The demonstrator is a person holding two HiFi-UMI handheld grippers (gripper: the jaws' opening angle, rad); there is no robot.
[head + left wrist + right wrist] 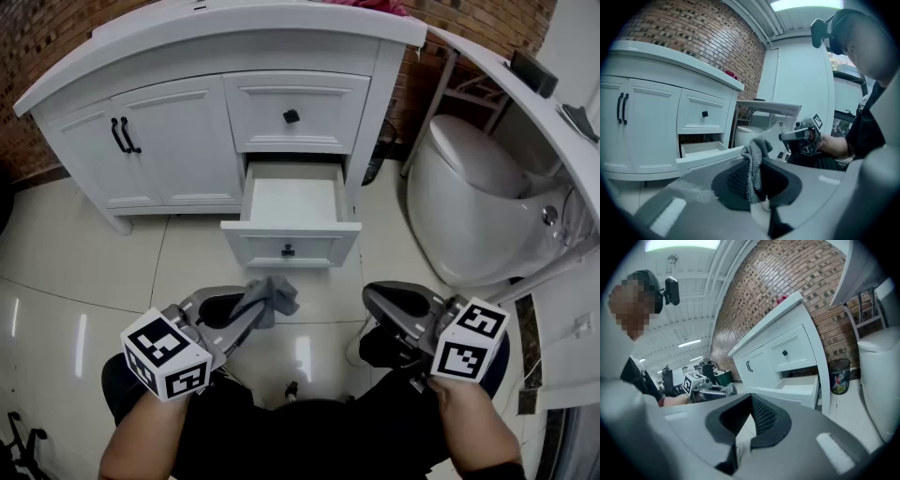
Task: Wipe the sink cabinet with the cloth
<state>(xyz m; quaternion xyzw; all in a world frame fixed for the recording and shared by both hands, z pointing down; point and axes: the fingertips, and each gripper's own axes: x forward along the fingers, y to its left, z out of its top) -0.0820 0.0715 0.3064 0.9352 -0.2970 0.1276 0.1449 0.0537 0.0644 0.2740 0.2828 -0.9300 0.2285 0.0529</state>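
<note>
The white sink cabinet (178, 122) stands ahead of me on the tiled floor, its lower drawer (291, 239) pulled out and showing nothing inside. My left gripper (251, 314) is low in front of that drawer, shut on a crumpled grey cloth (272, 295). In the left gripper view the cloth (752, 168) hangs bunched between the jaws, with the cabinet (647, 122) beyond. My right gripper (380, 298) is level with it to the right, shut with nothing in it (749, 401). The right gripper view shows the cabinet (764, 362) and the open drawer (801, 390).
A white toilet (469, 206) stands right of the cabinet, under a white ledge (534, 103) with small dark items on it. A small bin (840, 376) with rubbish sits by the brick wall between cabinet and toilet. The person's legs are directly below the grippers.
</note>
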